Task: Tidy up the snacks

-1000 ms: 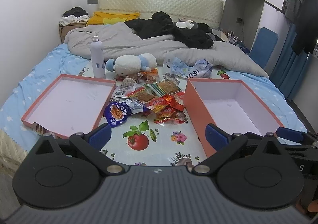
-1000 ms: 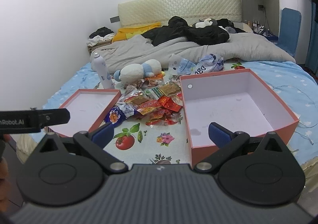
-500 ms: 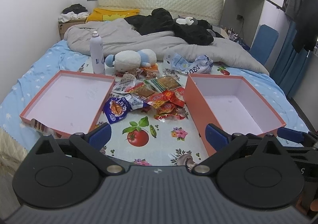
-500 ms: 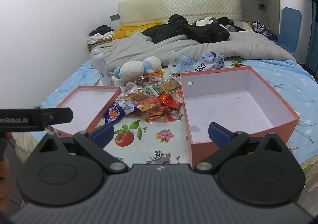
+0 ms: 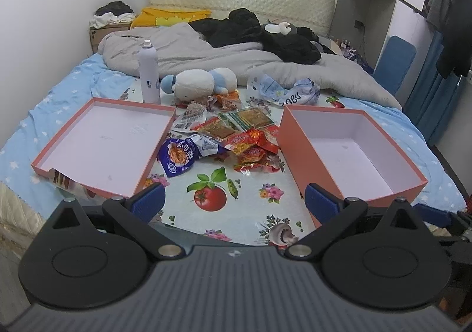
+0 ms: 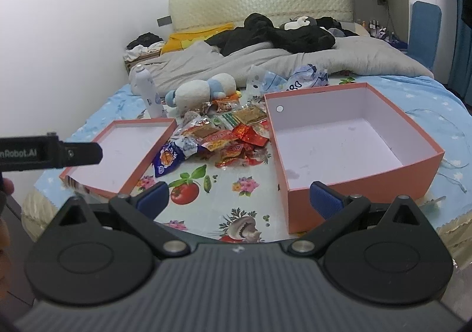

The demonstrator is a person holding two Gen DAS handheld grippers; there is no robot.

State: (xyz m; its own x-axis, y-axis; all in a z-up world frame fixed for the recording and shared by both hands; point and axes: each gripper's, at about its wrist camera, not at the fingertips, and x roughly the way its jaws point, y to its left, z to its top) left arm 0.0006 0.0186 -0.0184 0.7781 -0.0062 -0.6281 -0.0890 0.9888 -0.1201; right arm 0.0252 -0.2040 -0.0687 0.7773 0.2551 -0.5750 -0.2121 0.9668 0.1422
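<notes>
A heap of bright snack packets (image 5: 224,137) lies between the shallow lid (image 5: 53,155) and deep box (image 5: 298,149).

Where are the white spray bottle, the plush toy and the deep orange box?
white spray bottle (image 5: 150,75), left wrist view, mid body.
plush toy (image 5: 196,85), left wrist view, white belly.
deep orange box (image 6: 365,181), right wrist view, near outer wall.

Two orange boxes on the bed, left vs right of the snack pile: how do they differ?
The left box is shallow, like a lid or tray; the right box has much taller walls. The left box sits unevenly, its near corner propped on something striped; the right box rests flat. The right box has a small white dot on its inner left wall, seen in the right wrist view; the left shows none. Both are orange outside, white inside, open and empty.
</notes>
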